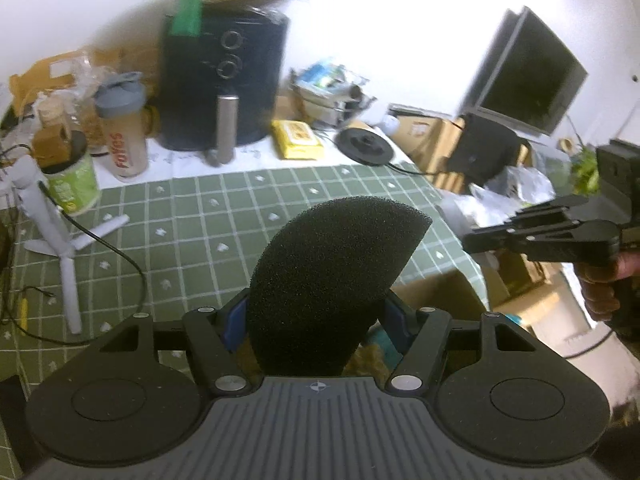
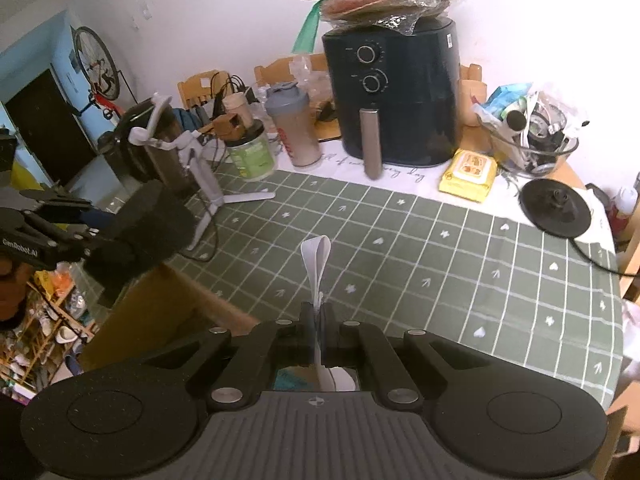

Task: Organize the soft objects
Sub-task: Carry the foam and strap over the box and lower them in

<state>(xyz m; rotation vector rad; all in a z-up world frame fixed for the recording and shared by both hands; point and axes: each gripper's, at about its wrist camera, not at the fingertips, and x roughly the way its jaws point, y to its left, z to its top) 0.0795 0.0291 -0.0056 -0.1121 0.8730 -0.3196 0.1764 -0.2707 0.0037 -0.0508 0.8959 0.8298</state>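
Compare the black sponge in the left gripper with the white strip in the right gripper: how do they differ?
The sponge is black, thick and porous; the strip is white, thin and folded into a loop at its tip. The left gripper stands wide around the bulky sponge, while the right gripper is pinched nearly closed on the strip. Both are held above the green checked tablecloth.

the black foam sponge [image 1: 332,280] hides most of the left gripper's [image 1: 320,320] 2 blue pads [image 1: 234,326]. the air fryer [image 1: 224,80] and its clutter are blurred. the monitor [image 1: 528,76] is also smeared.
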